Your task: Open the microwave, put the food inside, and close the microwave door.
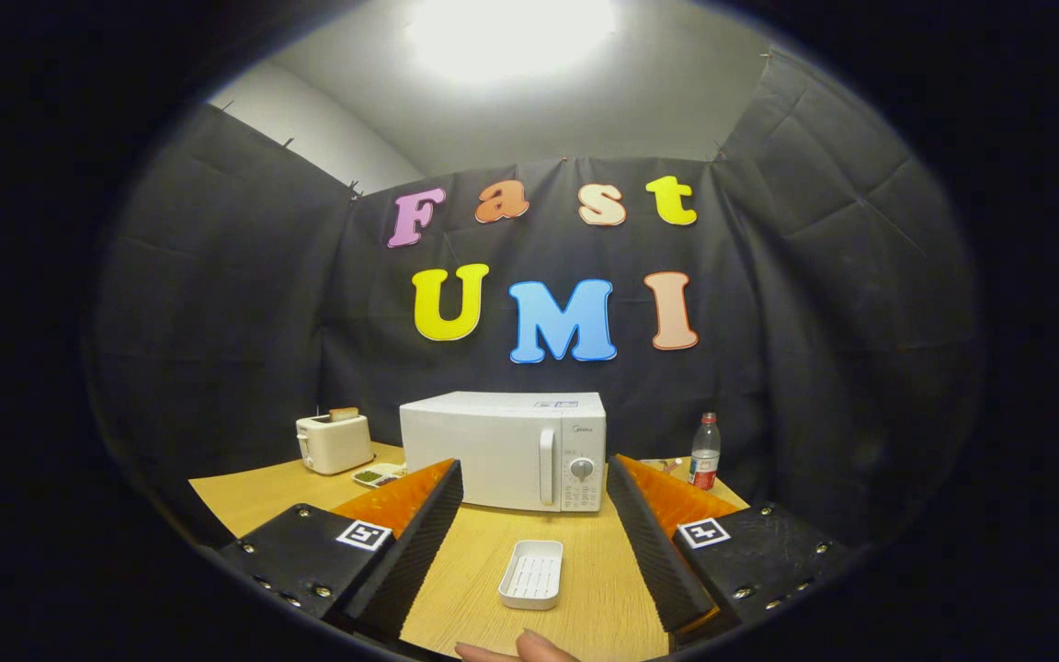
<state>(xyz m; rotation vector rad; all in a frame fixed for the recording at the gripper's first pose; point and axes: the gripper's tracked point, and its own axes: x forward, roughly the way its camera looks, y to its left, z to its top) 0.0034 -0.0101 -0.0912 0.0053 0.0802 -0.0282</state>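
A white microwave (504, 449) stands at the back of the wooden table (585, 588), its door shut, with a vertical handle (547, 466) and a round dial (581, 469) on its right side. A small white ribbed tray (531, 574) lies on the table in front of it, between my two fingers and a little ahead of them. I cannot tell whether anything lies in the tray. My gripper (534, 496) is open, held back from the microwave with nothing between its fingers.
A white toaster (335, 441) with a slice in its slot stands left of the microwave, with a small dish of food (377, 475) beside it. A plastic bottle (704, 452) stands to the right. A person's fingertips (520, 649) show at the table's near edge.
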